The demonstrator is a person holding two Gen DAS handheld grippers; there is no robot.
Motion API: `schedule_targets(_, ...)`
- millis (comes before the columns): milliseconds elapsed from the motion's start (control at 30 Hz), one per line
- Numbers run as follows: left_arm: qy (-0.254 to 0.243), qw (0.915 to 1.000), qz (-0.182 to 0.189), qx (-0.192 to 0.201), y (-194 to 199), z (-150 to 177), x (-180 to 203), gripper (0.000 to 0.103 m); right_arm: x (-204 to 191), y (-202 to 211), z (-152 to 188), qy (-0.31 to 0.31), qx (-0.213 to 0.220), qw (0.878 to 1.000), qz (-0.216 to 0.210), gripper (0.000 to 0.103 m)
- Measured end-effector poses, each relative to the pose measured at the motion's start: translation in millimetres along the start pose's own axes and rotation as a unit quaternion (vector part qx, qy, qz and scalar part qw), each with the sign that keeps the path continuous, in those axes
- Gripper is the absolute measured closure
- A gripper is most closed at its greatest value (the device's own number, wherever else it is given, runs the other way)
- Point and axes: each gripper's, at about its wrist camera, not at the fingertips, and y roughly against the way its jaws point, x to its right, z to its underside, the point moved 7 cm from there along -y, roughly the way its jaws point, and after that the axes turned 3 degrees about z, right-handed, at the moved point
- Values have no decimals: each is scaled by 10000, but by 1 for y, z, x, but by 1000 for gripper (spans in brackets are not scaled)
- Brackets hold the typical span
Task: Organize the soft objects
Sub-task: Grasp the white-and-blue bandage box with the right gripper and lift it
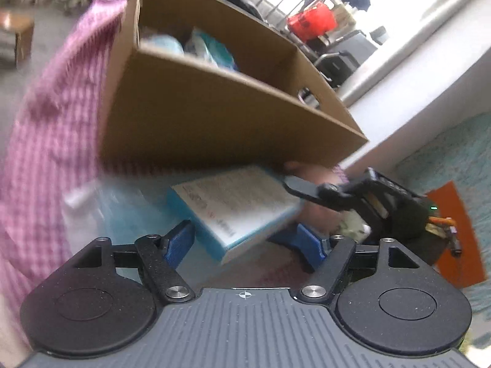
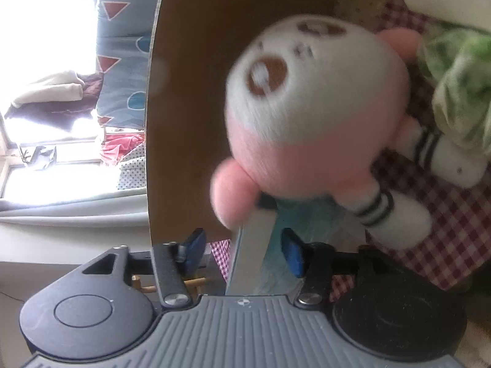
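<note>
In the left wrist view a brown cardboard box (image 1: 214, 107) stands on a pink checked cloth (image 1: 46, 122), with blue and white soft things (image 1: 211, 47) inside. My left gripper (image 1: 245, 242) is open around a blue and white pack (image 1: 236, 205); whether the pads touch it I cannot tell. The right gripper's body (image 1: 377, 199) shows to the right of the pack. In the right wrist view my right gripper (image 2: 242, 248) is open around the edge of the same pack (image 2: 264, 245). A white and pink plush doll (image 2: 316, 116) lies just beyond it, by the box wall (image 2: 190, 92).
A green plush (image 2: 460, 86) lies at the right beside the doll on the checked cloth (image 2: 445, 214). A clear plastic bag (image 1: 101, 211) lies left of the pack. An orange sheet (image 1: 454, 233) lies on a teal carpet at the right. A white ledge (image 1: 414, 86) runs behind the box.
</note>
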Motion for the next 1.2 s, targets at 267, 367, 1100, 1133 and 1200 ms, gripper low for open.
schedule_targets(267,-12,9996,-278,-106,-12,-16,-21,27,3,-6,1,43,17,10000,-19,54)
schedule_targets(367,37,9995,-251,-186,-14,-8,-21,27,4,-12,0,32,36,10000,-54,55)
schedule_targets(1100,-182,9997,-155,-89,8,-12,-8,26,4,-18,16,701,-740,9948,67,80)
schedule_targets(1133,-128,9997,-142,-165,2,-13,-9,25,5,-16,15,722,-745,9946,69,80)
schedule_targets(1200,-45,9995,-56,-322,-8,-9,-12,25,7,-12,13,776,-725,9943,135,80)
